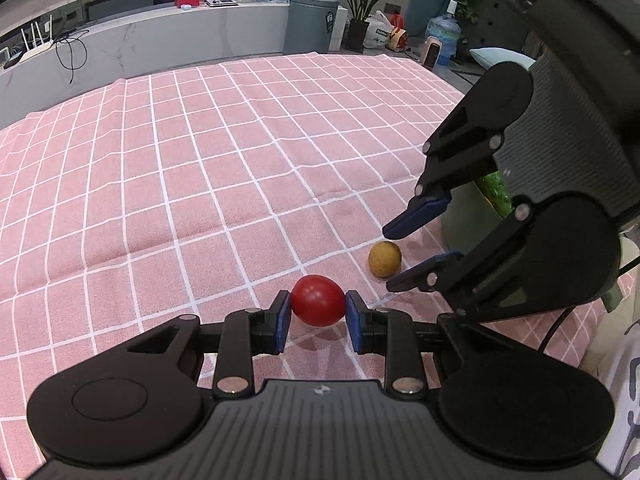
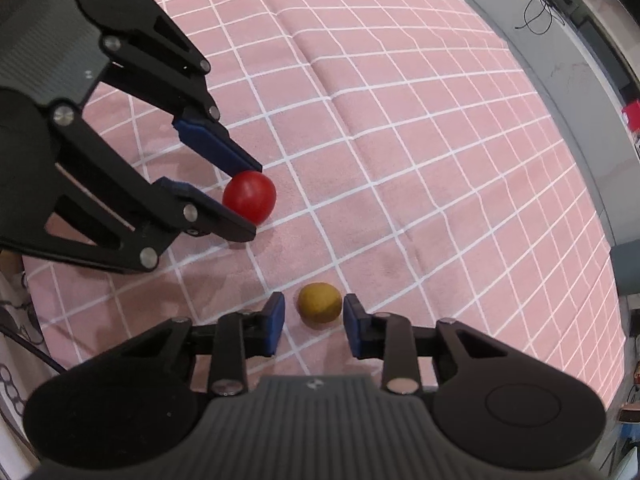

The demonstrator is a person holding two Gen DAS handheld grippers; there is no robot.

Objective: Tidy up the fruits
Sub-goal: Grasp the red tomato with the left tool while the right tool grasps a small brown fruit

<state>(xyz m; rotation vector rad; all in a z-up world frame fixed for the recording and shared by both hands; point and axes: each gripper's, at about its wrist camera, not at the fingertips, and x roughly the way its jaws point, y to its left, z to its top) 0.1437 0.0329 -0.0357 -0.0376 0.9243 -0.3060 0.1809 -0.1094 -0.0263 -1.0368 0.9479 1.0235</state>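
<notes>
A small red tomato-like fruit (image 1: 318, 300) lies on the pink checked cloth (image 1: 200, 160), and my left gripper (image 1: 318, 316) is shut on it, both blue pads touching its sides. It also shows in the right wrist view (image 2: 250, 197), held by the left gripper (image 2: 256, 200). A small yellow-brown round fruit (image 2: 320, 303) lies on the cloth (image 2: 440, 160) between the pads of my right gripper (image 2: 314, 316), which is open with gaps on both sides. In the left wrist view this fruit (image 1: 385, 259) sits between the right gripper's (image 1: 386, 258) fingertips.
A grey-green container (image 1: 476, 216) with something green inside stands behind the right gripper at the cloth's right side. Beyond the table's far edge are a grey bin (image 1: 310, 24), a potted plant (image 1: 360, 12) and a white counter (image 1: 120, 44).
</notes>
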